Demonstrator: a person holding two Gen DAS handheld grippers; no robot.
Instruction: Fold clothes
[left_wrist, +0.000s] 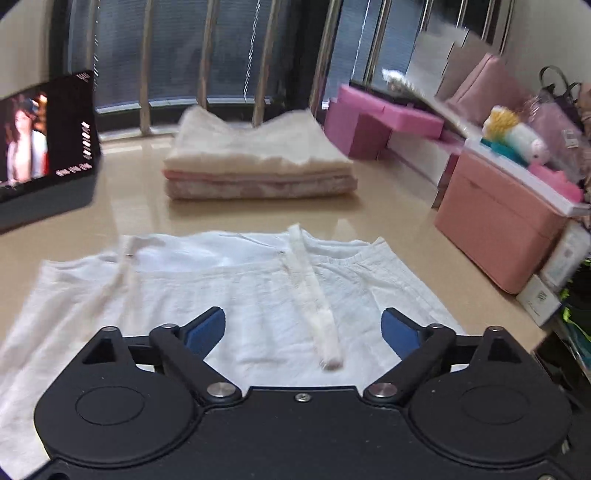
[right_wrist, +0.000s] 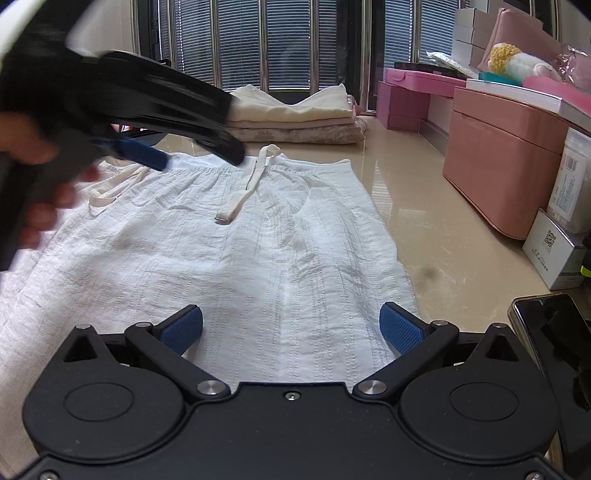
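The white shorts (right_wrist: 236, 236) lie flat on the worktop (right_wrist: 443, 236), waistband far, long axis running away from both grippers. The right gripper (right_wrist: 291, 325) hovers over the near hem, fingers wide and empty; the left gripper (left_wrist: 303, 332), likewise wide and empty, sits nearer the drawstring (left_wrist: 314, 306)

Both tools share one build. The left gripper (left_wrist: 303, 330) and right gripper (right_wrist: 291, 325) have matte black bodies with two round housings, angled black link arms on silver pivot pins, one small centre screw, and blue pads (right_wrist: 400, 326) with a fine grid texture.
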